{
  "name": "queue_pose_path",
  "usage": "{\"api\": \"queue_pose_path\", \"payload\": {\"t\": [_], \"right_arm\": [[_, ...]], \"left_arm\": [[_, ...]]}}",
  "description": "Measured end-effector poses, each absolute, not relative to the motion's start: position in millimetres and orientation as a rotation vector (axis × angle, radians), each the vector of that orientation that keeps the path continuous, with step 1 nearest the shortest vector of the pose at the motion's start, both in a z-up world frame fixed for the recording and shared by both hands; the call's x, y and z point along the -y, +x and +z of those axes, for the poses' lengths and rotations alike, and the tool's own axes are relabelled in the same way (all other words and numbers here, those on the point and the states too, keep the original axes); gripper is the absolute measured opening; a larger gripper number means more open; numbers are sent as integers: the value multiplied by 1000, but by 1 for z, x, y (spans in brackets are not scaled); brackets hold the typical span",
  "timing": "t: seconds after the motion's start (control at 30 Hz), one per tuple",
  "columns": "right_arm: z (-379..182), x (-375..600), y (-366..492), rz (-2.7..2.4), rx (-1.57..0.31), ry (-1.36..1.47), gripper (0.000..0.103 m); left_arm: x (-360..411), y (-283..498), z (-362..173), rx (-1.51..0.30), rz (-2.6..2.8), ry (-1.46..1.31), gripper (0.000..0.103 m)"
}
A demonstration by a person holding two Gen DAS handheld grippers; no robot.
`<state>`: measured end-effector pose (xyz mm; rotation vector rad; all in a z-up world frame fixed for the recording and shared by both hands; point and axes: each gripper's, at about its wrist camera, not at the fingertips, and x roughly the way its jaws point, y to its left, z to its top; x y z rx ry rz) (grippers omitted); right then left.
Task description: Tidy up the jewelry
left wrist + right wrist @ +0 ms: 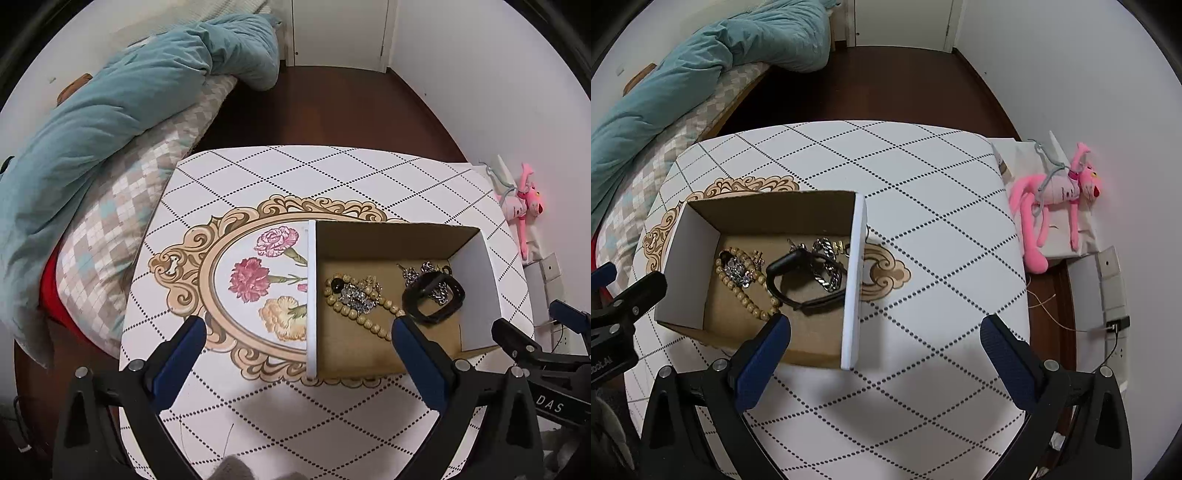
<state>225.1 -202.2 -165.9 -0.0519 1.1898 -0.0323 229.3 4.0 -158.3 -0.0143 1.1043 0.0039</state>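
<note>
An open cardboard box stands on the patterned table. Inside lie a beige bead necklace, a sparkly silver piece, a black wristband and a silver chain bracelet. My left gripper is open and empty, held above the box's near left corner. My right gripper is open and empty, above the box's near right side. Each gripper shows at the edge of the other's view.
The white table has a dotted diamond pattern and a flower medallion. A bed with a teal duvet lies to the left. A pink plush toy and wall sockets are on the right.
</note>
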Motion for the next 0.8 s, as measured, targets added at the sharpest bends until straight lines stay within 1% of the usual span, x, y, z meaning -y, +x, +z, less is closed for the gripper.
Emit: {"api": "queue_pose_path", "payload": {"t": [0.23, 0.8], "right_arm": [[-143, 202, 200, -48, -1135, -45, 103], [-22, 202, 85, -76, -865, -15, 103]], "left_arm": [[-3, 201, -136, -1043, 9, -26, 102], [-7, 101, -34, -825, 11, -34, 102]]}}
